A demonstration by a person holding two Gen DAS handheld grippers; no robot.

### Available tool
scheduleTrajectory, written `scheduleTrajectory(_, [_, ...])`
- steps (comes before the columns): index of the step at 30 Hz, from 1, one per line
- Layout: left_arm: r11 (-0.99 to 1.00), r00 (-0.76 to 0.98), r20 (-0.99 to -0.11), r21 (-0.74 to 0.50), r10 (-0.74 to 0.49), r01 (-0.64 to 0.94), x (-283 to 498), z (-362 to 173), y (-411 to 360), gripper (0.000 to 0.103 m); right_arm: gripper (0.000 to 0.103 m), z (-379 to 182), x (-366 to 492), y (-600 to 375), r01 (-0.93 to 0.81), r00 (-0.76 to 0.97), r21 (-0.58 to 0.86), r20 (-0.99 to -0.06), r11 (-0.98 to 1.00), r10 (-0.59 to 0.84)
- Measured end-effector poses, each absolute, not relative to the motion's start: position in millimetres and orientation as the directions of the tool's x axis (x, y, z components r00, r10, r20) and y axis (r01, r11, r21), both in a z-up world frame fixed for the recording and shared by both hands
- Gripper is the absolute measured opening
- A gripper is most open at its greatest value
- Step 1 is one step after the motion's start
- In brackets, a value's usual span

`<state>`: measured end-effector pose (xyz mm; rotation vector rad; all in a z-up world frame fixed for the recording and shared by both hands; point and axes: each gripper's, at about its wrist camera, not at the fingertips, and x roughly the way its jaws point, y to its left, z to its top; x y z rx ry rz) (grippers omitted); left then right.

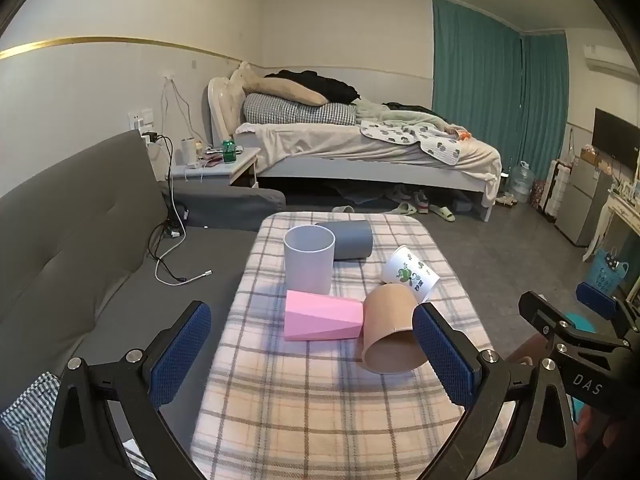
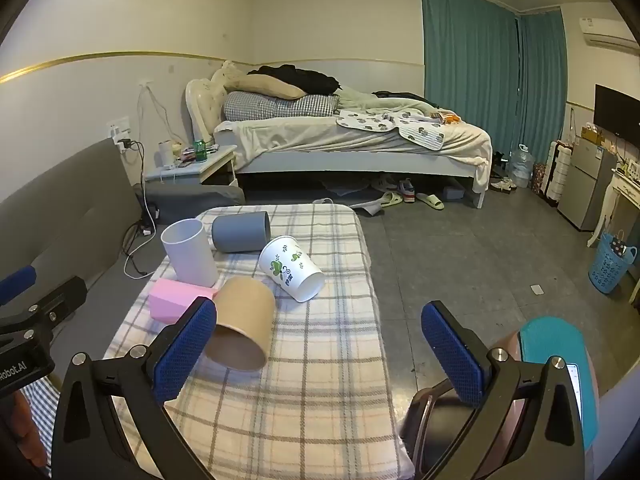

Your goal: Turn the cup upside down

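Note:
Several cups sit on a plaid-covered table. A white cup stands upright, mouth up. A grey cup lies on its side behind it. A pink faceted cup, a brown paper cup and a white paper cup with a green print also lie on their sides. My left gripper is open and empty, hovering before the pink and brown cups. My right gripper is open and empty over the table's near right part; the brown cup lies by its left finger. The white cup stands further left.
A grey sofa with cables lies to the left. A bed and a nightstand stand beyond the table. Slippers lie on the floor by the bed. A blue basket and a fridge are at the right wall.

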<state>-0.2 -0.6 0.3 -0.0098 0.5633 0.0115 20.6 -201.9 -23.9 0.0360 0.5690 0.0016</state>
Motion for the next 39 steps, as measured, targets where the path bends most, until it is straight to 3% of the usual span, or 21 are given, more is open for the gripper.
scheduleTrajectory(39, [1.000, 0.844, -0.537, -0.017, 0.012, -0.024, -1.5, -1.0, 0.9, 0.103, 0.103, -25.4, 22.9, -199.8, 0.012, 0.834, 0.051, -0.551, 0.999, 0.018])
